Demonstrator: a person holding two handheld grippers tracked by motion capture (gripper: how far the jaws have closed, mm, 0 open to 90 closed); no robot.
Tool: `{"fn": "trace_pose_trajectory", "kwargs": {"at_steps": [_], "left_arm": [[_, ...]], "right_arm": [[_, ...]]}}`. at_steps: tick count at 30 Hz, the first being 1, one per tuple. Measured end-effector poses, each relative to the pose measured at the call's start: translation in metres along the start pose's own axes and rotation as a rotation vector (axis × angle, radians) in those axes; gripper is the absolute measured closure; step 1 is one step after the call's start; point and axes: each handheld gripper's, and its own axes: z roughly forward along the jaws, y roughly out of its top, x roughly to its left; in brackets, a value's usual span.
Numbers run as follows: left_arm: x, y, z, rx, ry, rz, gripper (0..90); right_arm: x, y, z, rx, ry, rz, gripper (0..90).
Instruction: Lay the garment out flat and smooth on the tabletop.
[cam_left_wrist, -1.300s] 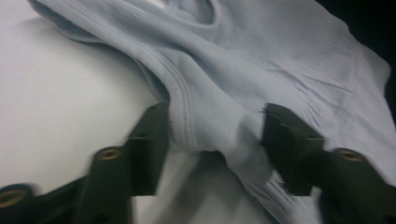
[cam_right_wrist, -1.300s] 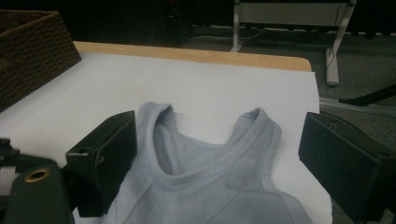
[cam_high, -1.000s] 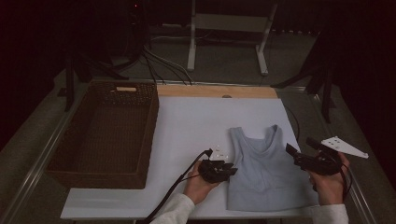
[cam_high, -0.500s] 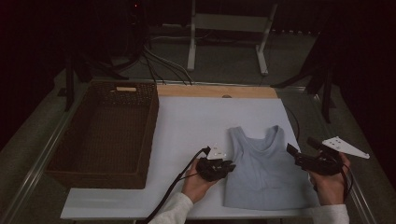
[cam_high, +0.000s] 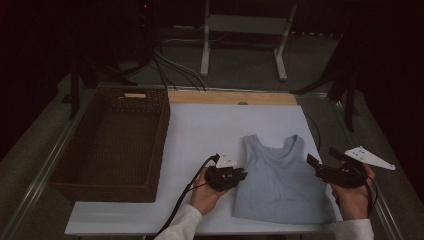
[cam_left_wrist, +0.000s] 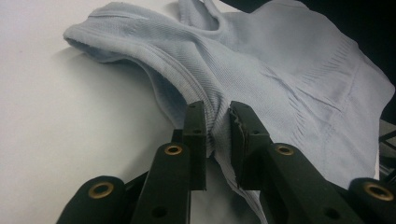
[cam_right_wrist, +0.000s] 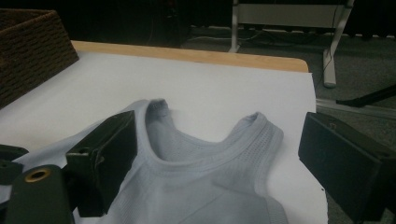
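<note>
The left gripper (cam_left_wrist: 217, 128) has just been closing its jaws, and now they're clamped on the side edge of the pale blue tank top (cam_high: 280, 180) – a little ridge of fabric is pinched up between the pads. So that side looks secured, probably ready for a fold or lift. Its hand comes in low and tilts inward toward the top. The right gripper (cam_high: 327, 167) (no real change from a second ago) sits at the top's opposite edge, jaws spread wide with nothing in them, pointed over the straps. The top lies flat on the white table (cam_high: 210, 130) – the wicker basket (cam_high: 112, 142) sits well apart, beyond its left-gripper side.
</note>
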Motion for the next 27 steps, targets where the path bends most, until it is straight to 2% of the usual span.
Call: {"fn": "trace_pose_trajectory", "kwargs": {"at_steps": [11,27], "left_arm": [[0.008,0.0,-0.008,-0.007,0.028,-0.01,78.2],[0.018,-0.003,-0.018,-0.018,0.043,-0.034,78.4]], "right_arm": [[0.0,0.0,0.0,0.004,-0.002,-0.002,12.1],[0.001,0.0,0.0,0.004,-0.005,-0.003,12.1]]}}
